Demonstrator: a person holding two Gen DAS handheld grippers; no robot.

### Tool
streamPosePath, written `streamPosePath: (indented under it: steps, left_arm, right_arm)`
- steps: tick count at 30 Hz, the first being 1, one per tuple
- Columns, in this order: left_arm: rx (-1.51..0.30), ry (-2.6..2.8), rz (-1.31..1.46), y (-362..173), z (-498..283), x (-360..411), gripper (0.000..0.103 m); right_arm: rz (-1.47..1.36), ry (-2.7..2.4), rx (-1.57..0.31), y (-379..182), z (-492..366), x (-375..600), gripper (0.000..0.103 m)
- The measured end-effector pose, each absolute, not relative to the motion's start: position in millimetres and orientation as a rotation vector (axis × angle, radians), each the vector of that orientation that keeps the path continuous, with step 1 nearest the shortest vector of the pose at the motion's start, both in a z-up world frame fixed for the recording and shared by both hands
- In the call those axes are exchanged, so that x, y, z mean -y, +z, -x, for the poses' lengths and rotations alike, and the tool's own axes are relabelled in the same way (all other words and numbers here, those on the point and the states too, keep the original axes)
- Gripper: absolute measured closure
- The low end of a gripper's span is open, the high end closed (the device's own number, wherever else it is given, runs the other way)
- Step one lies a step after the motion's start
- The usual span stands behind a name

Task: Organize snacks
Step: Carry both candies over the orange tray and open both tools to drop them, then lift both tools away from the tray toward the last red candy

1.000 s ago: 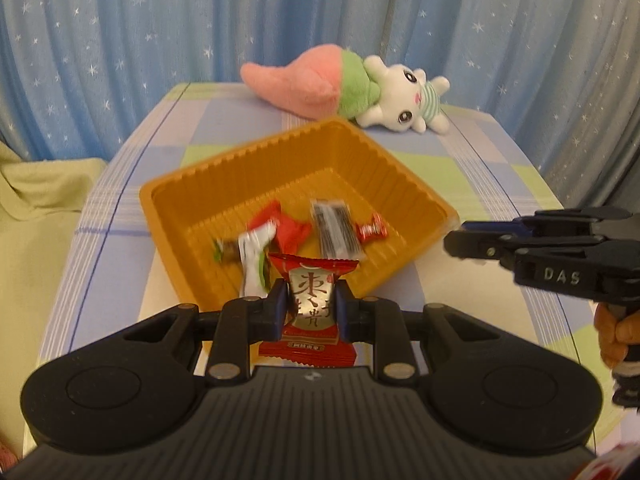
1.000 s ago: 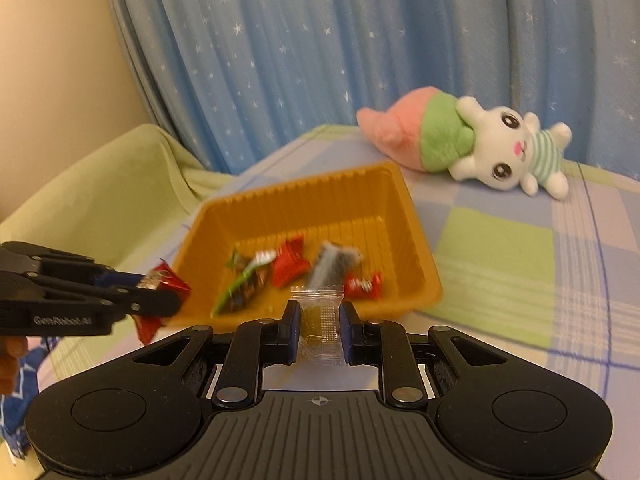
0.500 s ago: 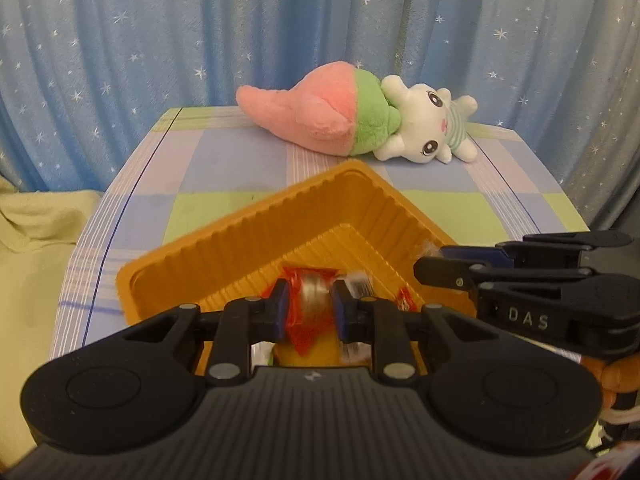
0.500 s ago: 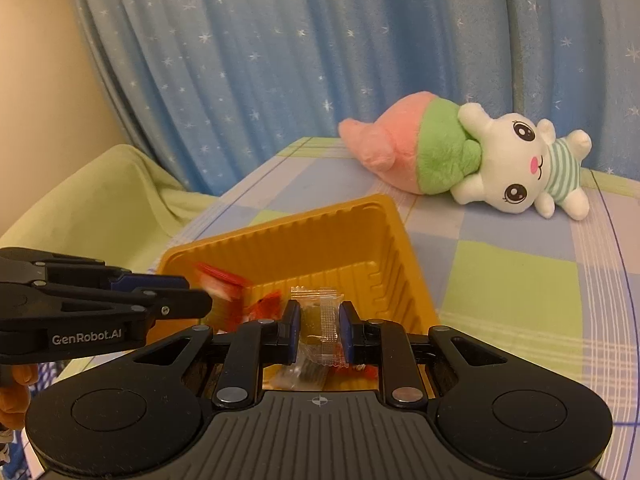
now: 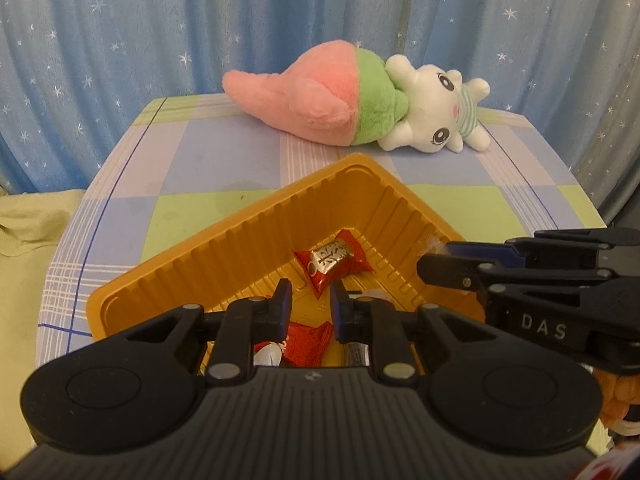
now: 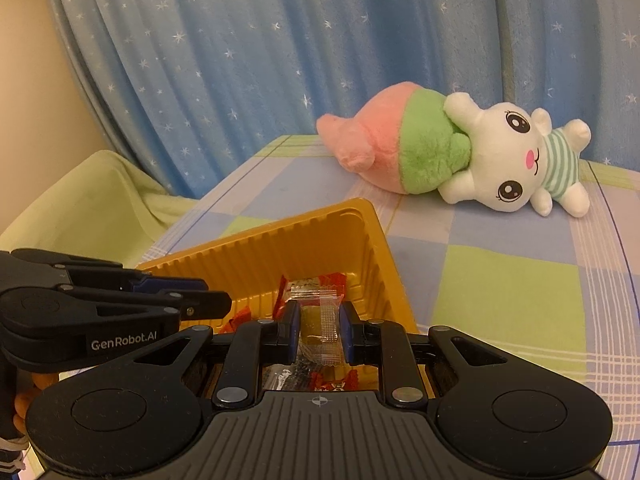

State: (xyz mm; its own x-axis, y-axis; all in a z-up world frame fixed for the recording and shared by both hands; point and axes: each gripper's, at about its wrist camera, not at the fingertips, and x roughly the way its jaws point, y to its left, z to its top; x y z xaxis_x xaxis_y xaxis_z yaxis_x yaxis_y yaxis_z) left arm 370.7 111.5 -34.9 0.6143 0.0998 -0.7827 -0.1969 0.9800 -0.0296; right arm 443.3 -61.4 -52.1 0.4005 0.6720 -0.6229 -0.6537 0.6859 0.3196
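Note:
An orange tray [image 5: 248, 236] sits on the checked table and holds several wrapped snacks. A red-and-silver candy [image 5: 333, 261] lies loose in the tray's far corner. My left gripper [image 5: 311, 305] hangs open and empty just above the tray, behind that candy. My right gripper [image 6: 320, 328] is shut on a clear-wrapped snack [image 6: 322, 320] and holds it over the tray [image 6: 332, 232]. The right gripper also shows at the right of the left wrist view [image 5: 434, 266], and the left gripper at the left of the right wrist view [image 6: 216, 300].
A pink, green and white plush toy [image 5: 360, 108] lies at the back of the table [image 5: 192, 160]. A blue star curtain [image 5: 120, 32] hangs behind. A light green cloth [image 6: 88, 208] lies off the table's left side.
My left gripper moved forward over the tray and let go of the red candy, which now lies in the tray. My right gripper moved over the tray, still holding the clear-wrapped snack.

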Motion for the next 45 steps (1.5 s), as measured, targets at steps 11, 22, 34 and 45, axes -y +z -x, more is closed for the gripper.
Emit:
streamPosePath:
  steps: [11, 22, 34, 45]
  left_arm:
    - [-0.893, 0.180, 0.121, -35, -368, -113, 0.084]
    - [-0.889, 0.197, 0.125, -29, -355, -115, 0.084]
    - [-0.853, 0.216, 0.180, -11, -306, -116, 0.060]
    - [-0.845, 0.244, 0.227, 4, -245, -107, 0.050]
  right_arm:
    - [-0.029, 0.833, -0.796, -51, -448, 57, 0.082]
    - [-0.069, 0.846, -0.733, -41, -440, 57, 0.043]
    - [-0.124, 0.830, -0.782, -30, -410, 88, 0.035]
    - [-0.184, 0.770, -0.831, -23, -363, 135, 0.032]
